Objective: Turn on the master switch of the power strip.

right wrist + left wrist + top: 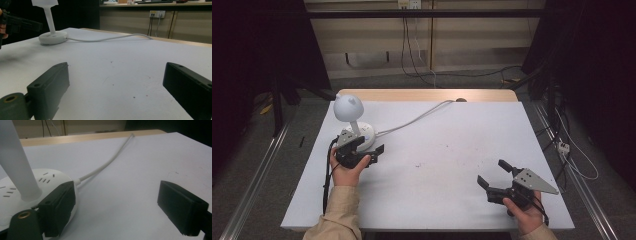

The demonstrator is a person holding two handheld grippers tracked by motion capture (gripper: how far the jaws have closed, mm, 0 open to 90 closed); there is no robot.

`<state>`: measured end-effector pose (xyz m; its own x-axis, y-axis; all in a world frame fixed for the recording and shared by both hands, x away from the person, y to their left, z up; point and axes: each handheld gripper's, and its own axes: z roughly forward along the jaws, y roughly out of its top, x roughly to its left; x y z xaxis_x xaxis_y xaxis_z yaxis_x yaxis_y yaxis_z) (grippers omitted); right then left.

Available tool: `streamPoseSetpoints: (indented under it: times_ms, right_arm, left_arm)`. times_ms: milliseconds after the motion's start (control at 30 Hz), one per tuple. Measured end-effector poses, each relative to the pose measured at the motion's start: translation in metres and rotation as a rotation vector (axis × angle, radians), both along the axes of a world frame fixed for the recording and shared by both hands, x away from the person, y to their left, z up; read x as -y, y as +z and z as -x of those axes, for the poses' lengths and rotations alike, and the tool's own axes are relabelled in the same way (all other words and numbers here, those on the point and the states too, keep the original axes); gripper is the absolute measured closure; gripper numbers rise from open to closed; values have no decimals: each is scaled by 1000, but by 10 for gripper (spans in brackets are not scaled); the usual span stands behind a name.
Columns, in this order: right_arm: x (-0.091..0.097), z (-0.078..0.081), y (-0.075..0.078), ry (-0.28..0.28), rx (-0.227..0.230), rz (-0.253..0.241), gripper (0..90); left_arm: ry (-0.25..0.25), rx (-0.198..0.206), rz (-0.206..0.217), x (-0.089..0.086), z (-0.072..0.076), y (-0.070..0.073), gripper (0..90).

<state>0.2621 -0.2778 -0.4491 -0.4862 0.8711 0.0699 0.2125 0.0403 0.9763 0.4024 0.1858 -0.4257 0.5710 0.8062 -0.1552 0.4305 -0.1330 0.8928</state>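
Note:
A white desk lamp [348, 107] with a round head stands on its flat round base [364, 134] at the table's left. Its white cord [412, 120] runs off toward the far edge. My left gripper [369, 150] is open just in front of the base. In the left gripper view its jaws [120, 212] stand wide apart, one jaw against the rim of the base [47, 180], with bare table between them. My right gripper [493, 172] rests open near the front right corner, nothing between its jaws [115, 92]. In the right gripper view the lamp [52, 36] stands far off at the left.
The white table [437, 165] has a wooden strip [427, 95] along its far edge. Metal rails [257, 165] and loose cables [572, 160] run on the floor at both sides. A wall socket [156, 13] sits behind the table.

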Motion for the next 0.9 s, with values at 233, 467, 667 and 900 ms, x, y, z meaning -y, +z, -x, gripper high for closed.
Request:
streamPoseSetpoints:
  times_ms: [233,467,667,900]
  right_arm:
    - [0,1,1,-2,7,-1,64]
    - [0,0,1,-2,4,0,64]
    - [1,0,1,-2,7,-1,64]
    - [1,1,2,-3,10,-4,64]
  left_arm:
    - [-6,-10,7,-3,7,0,110]
    - [-28,-2,25,-8,15,3,101]
    - [-34,4,33,-15,19,3,87]
    - [-36,2,24,-21,23,3,79]
